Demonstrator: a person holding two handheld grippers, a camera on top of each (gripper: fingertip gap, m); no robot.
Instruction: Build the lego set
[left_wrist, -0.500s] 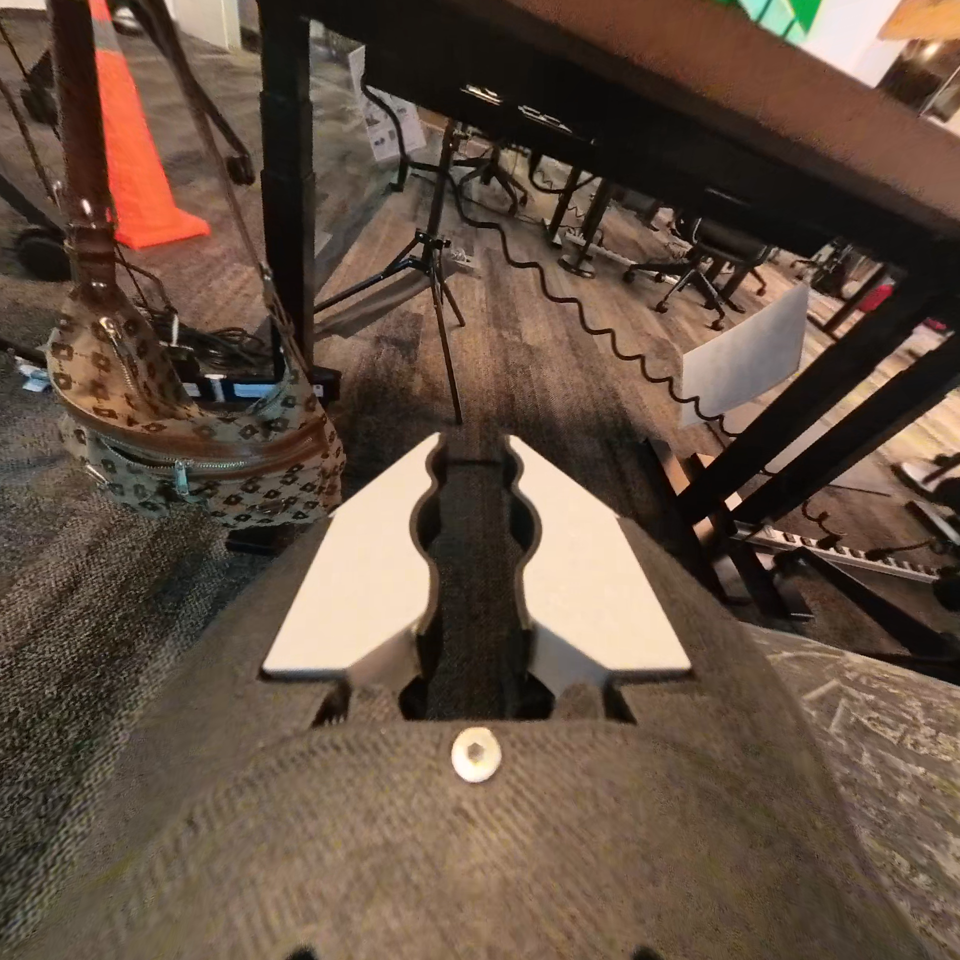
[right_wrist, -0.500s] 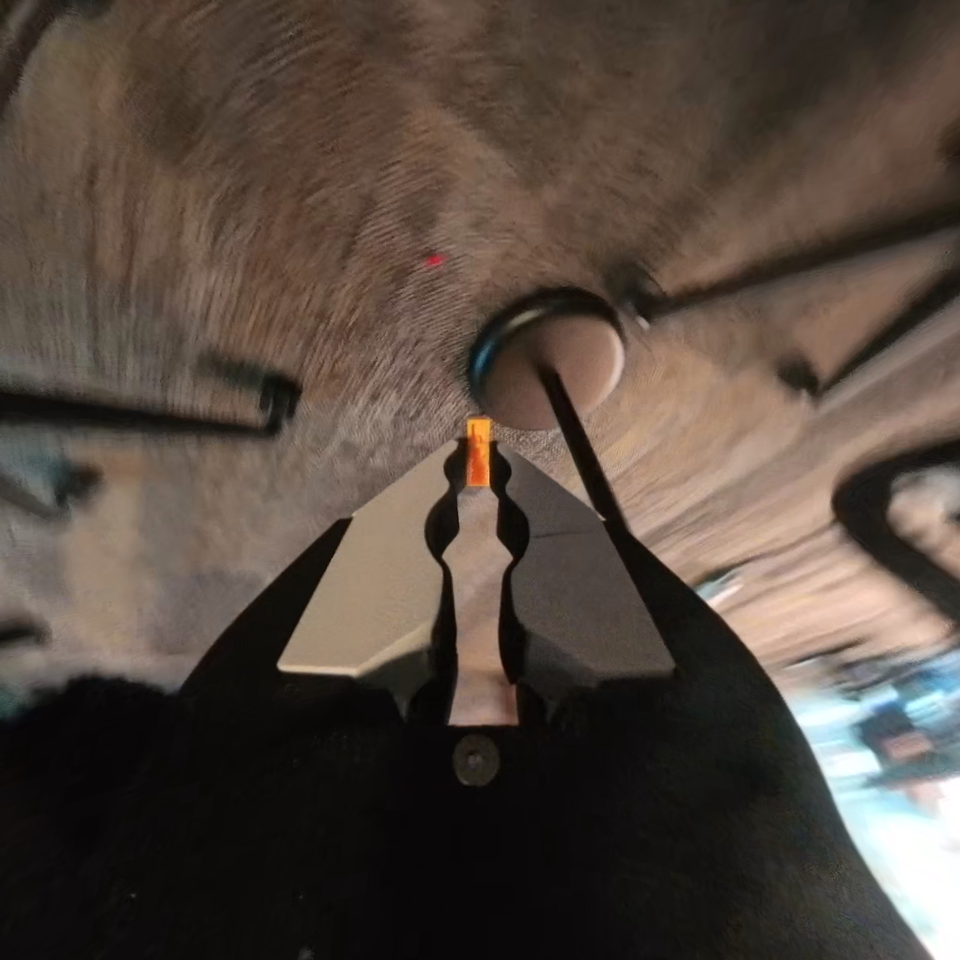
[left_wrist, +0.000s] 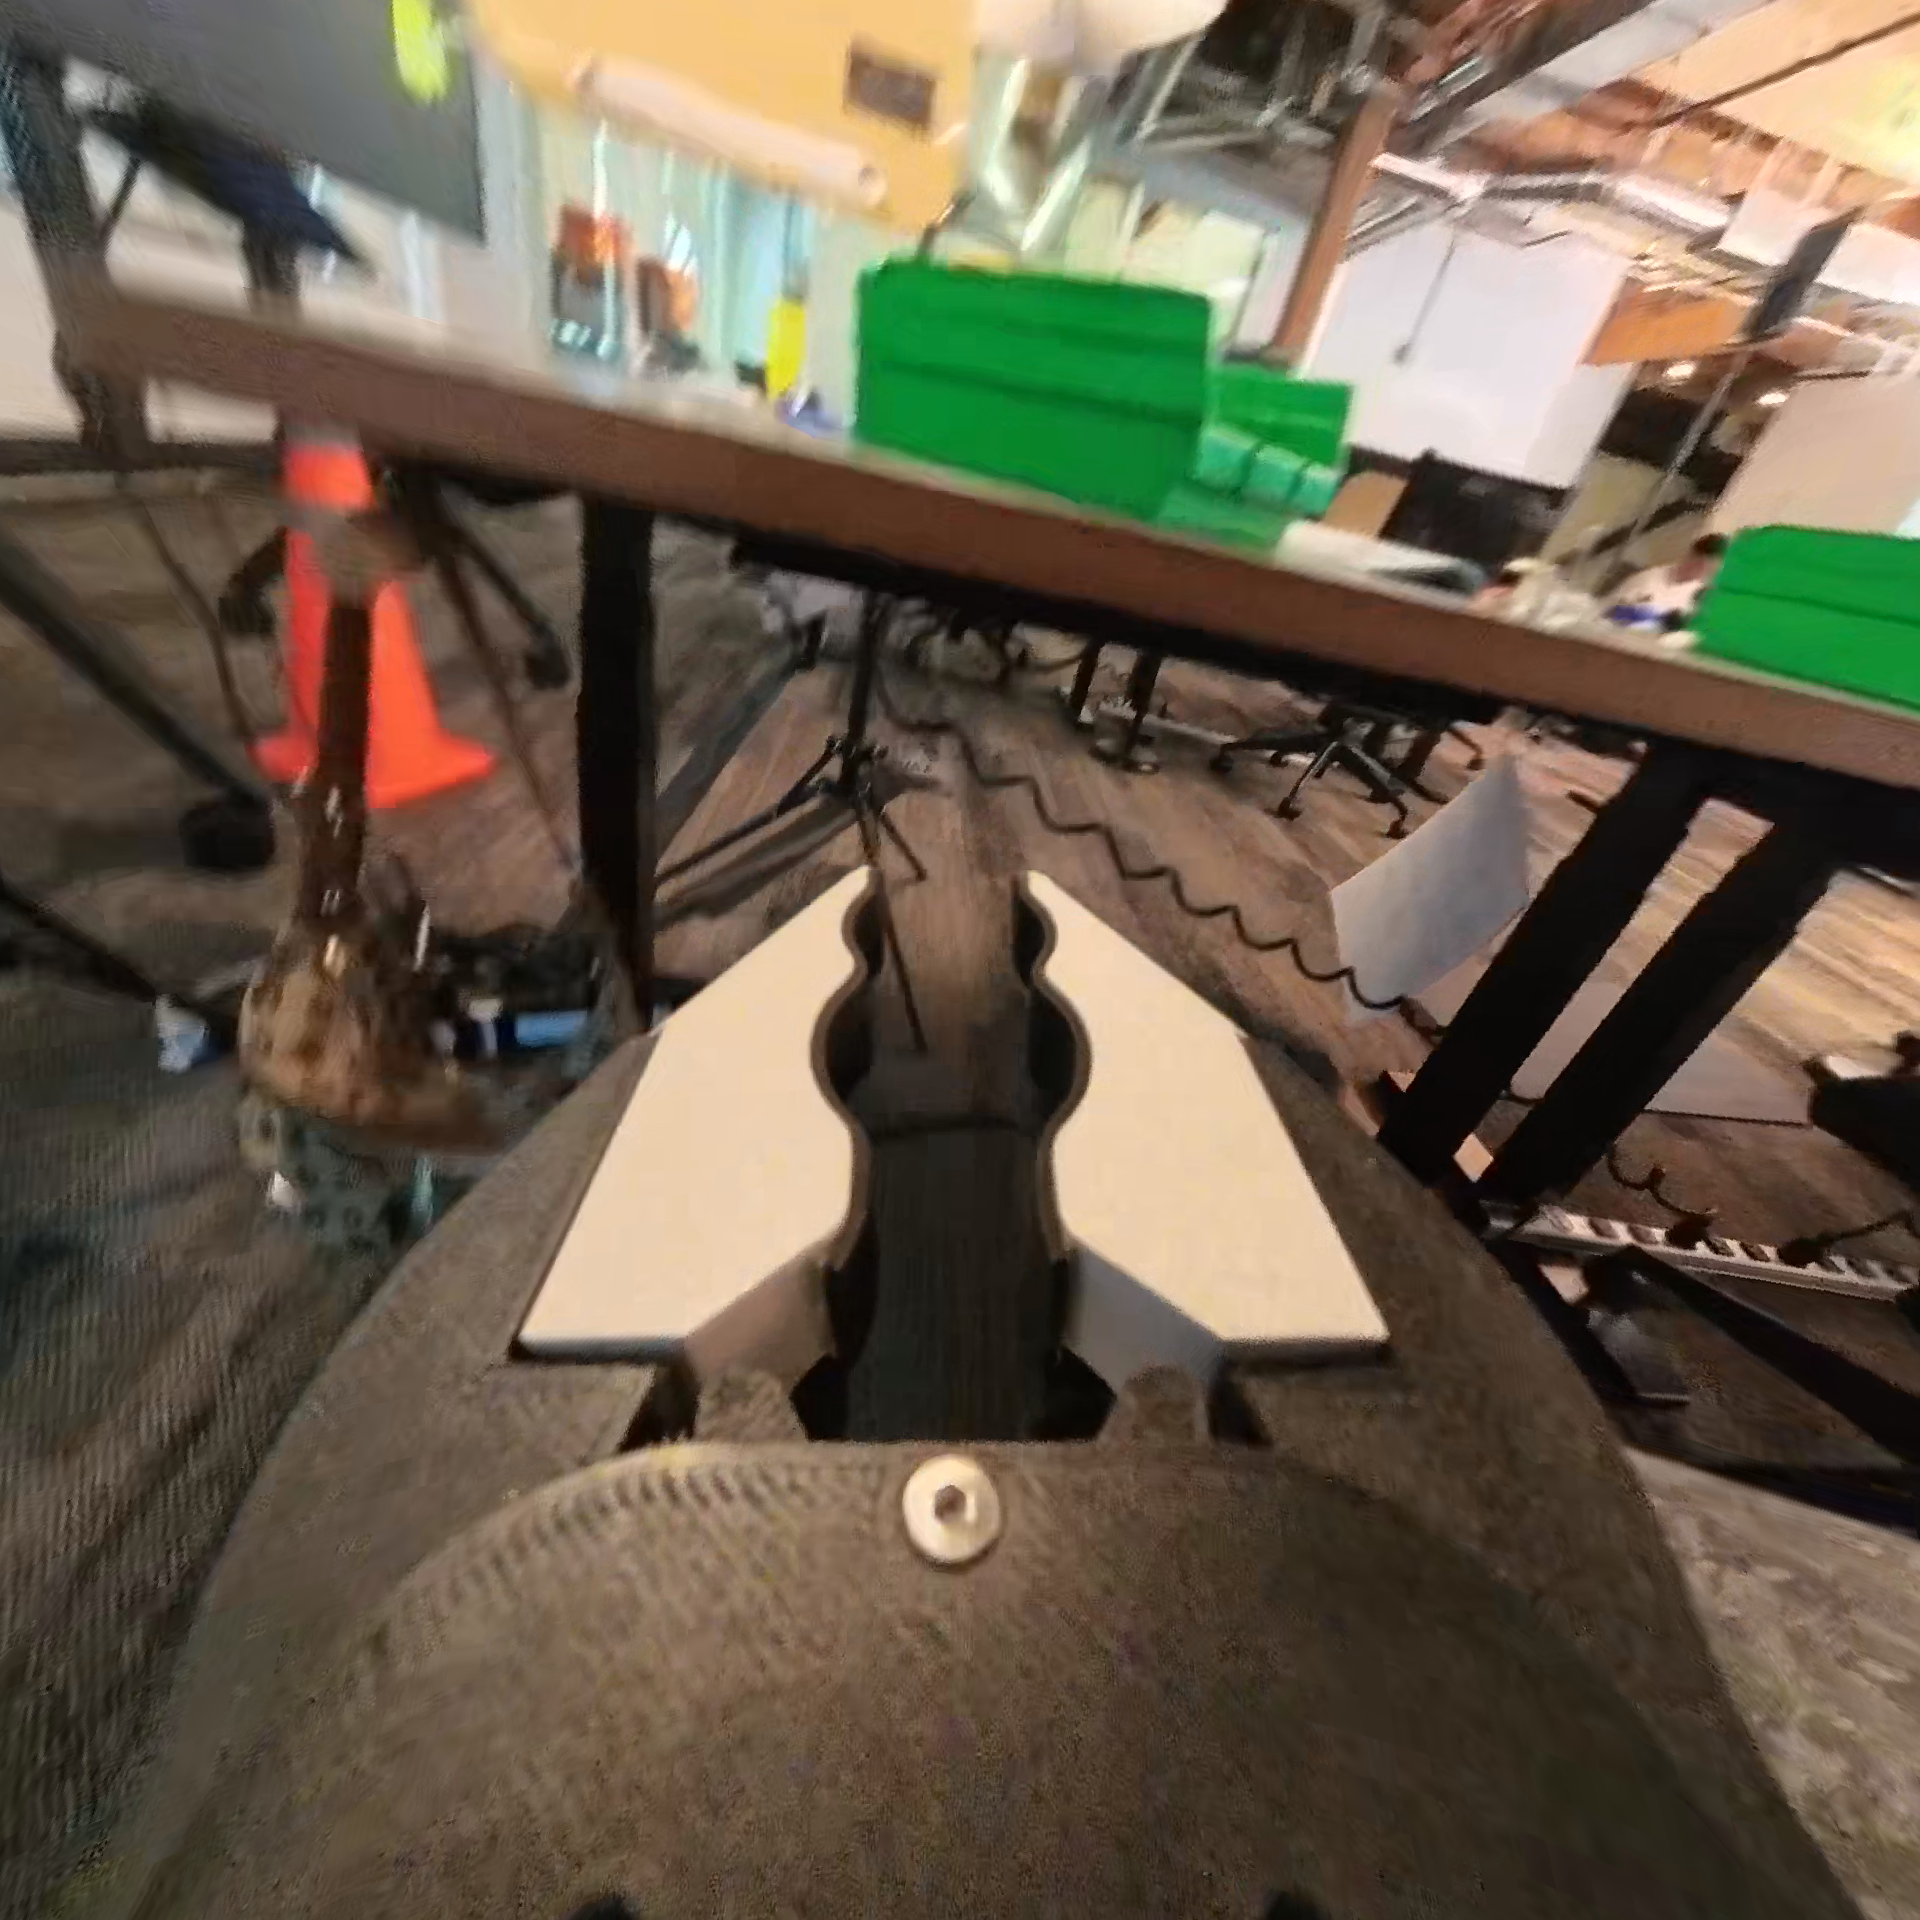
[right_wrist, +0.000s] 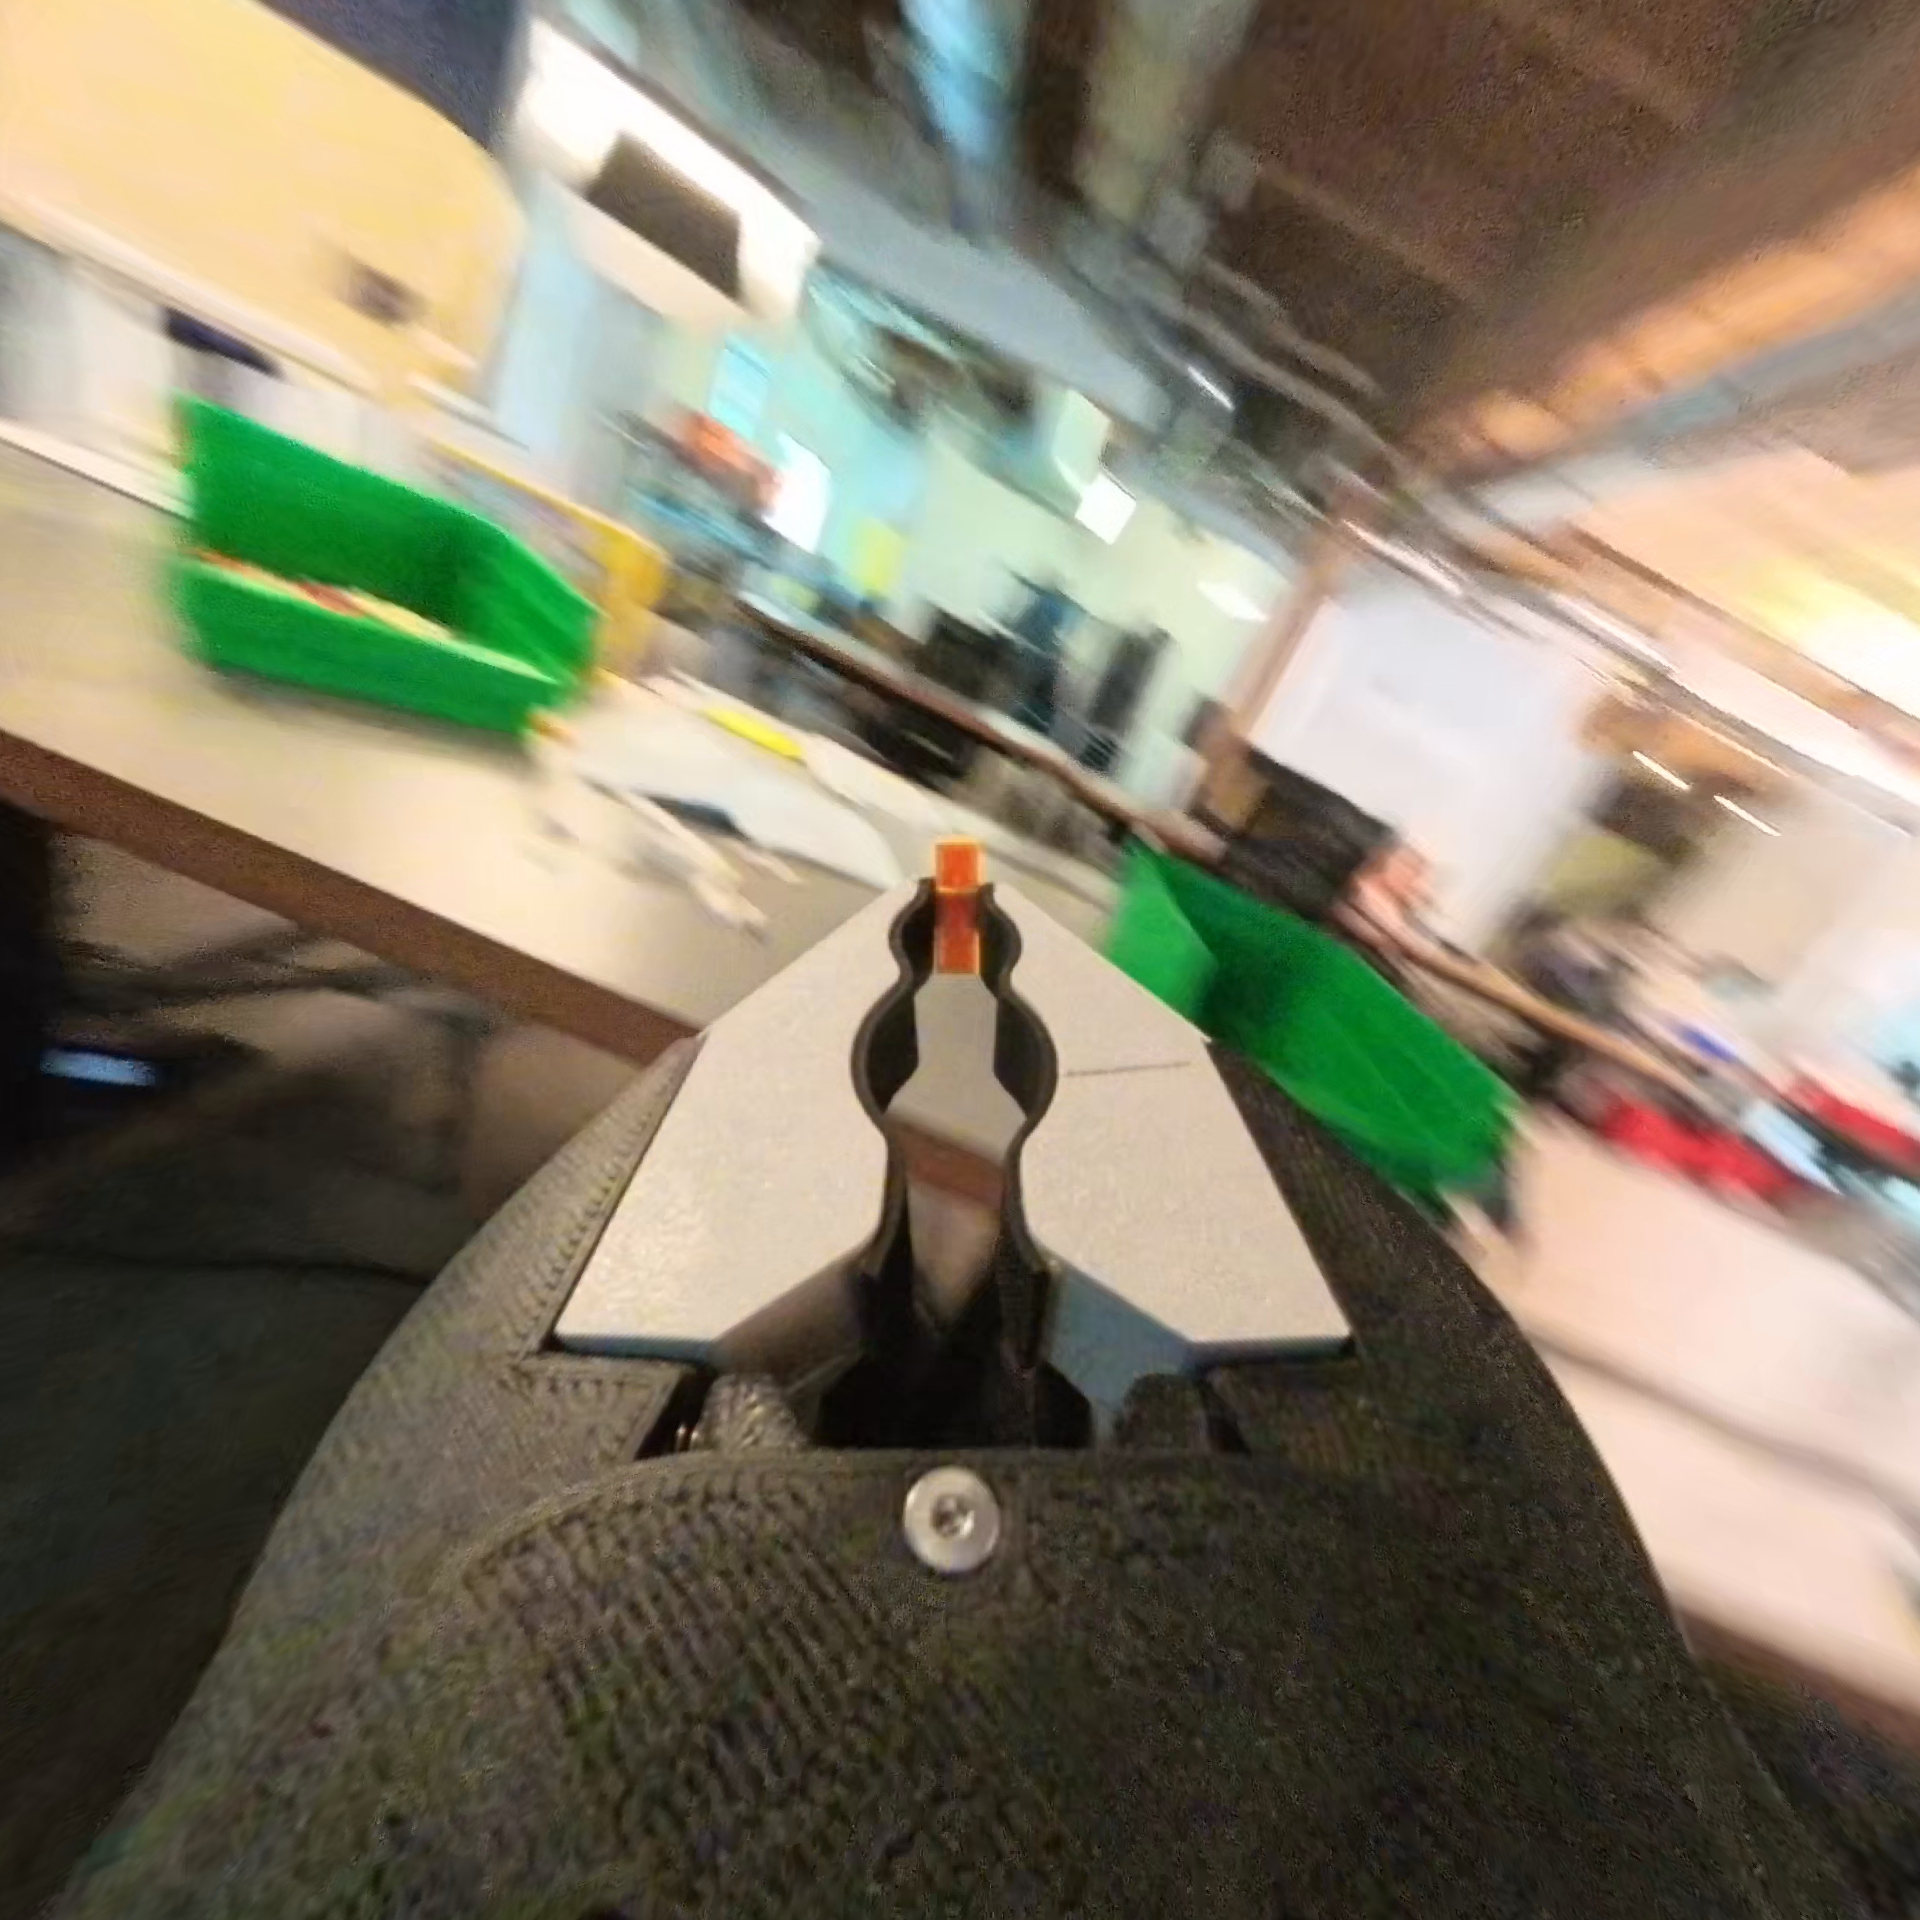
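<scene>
While both views smear with motion, the key geometry reads clearly enough: the right gripper (right_wrist: 957, 902) is clenched on a small orange brick (right_wrist: 956, 906), pinched at the very fingertips with its long axis upright, top end poking just above the tips. The table (right_wrist: 343, 790) lies ahead and slightly below that gripper, its near edge running across to the left. One green bin (right_wrist: 353, 613) sits on it to the left and another green bin (right_wrist: 1309, 1049) just right of the tips. The build itself is probably among the pale clutter straight ahead, too blurred to tell. The left gripper (left_wrist: 945, 909) is released and empty, held below tabletop level with the table edge (left_wrist: 935, 520) above and ahead. An orange cone (left_wrist: 358, 665) stands on the floor at left. So the right side is nearer and carries the part; the next move is forward and down onto the tabletop.
</scene>
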